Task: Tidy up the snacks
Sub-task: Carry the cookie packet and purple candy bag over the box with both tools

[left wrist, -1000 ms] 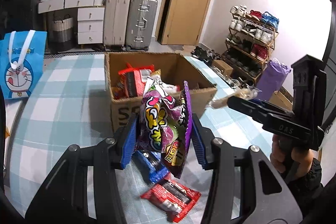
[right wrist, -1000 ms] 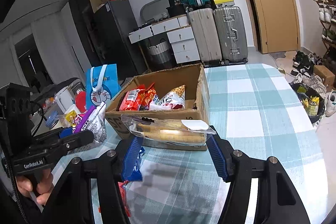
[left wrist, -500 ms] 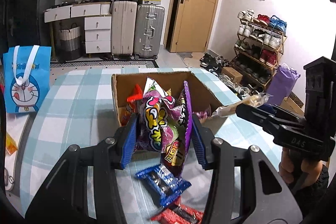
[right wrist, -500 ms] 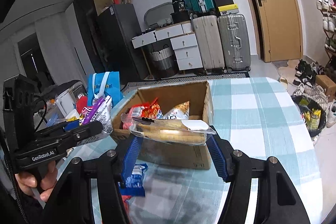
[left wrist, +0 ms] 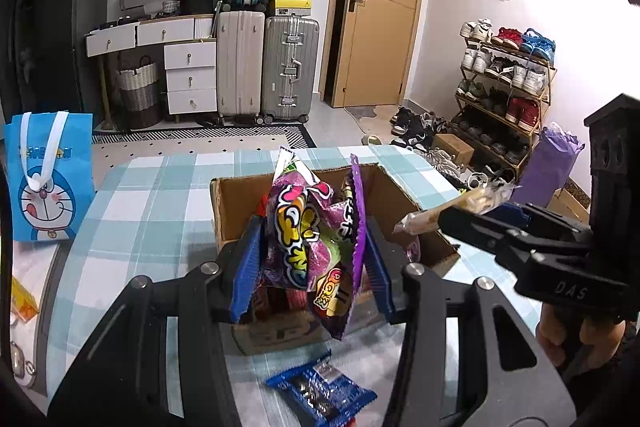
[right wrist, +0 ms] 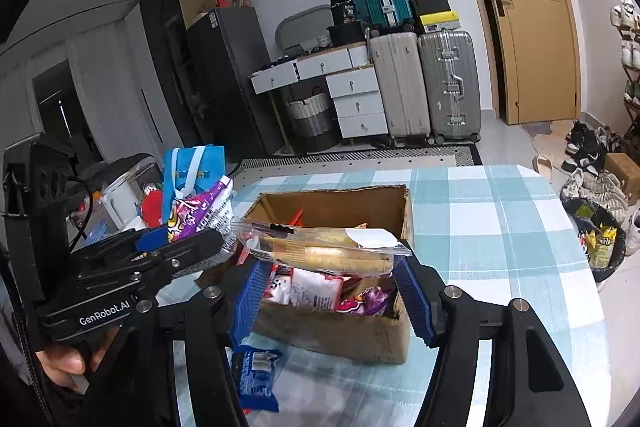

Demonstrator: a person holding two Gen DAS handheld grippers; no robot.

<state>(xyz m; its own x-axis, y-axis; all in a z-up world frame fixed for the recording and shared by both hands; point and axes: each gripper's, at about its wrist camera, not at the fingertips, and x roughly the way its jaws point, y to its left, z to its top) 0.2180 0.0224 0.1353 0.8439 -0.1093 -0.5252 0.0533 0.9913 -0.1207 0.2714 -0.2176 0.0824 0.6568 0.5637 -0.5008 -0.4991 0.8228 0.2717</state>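
Note:
My left gripper (left wrist: 310, 267) is shut on a purple and pink candy bag (left wrist: 316, 247) and holds it above the near edge of the open cardboard box (left wrist: 400, 195). My right gripper (right wrist: 332, 291) is shut on a clear pack of bread sticks (right wrist: 324, 251), held over the box (right wrist: 340, 335), which has several snack packets inside. The right gripper also shows in the left wrist view (left wrist: 452, 223), and the left gripper with its bag in the right wrist view (right wrist: 188, 239). A blue snack packet (left wrist: 320, 389) lies on the checked tablecloth in front of the box.
A blue Doraemon bag (left wrist: 46, 175) stands at the table's left edge. The blue packet also shows in the right wrist view (right wrist: 256, 375). Suitcases (left wrist: 264, 67), drawers and a door are behind; a shoe rack (left wrist: 508, 83) and a bin (right wrist: 600, 247) are to the right.
Both grippers have risen and moved forward with their snacks, from in front of the box to over it. The red packet on the cloth has dropped out of the left wrist view.

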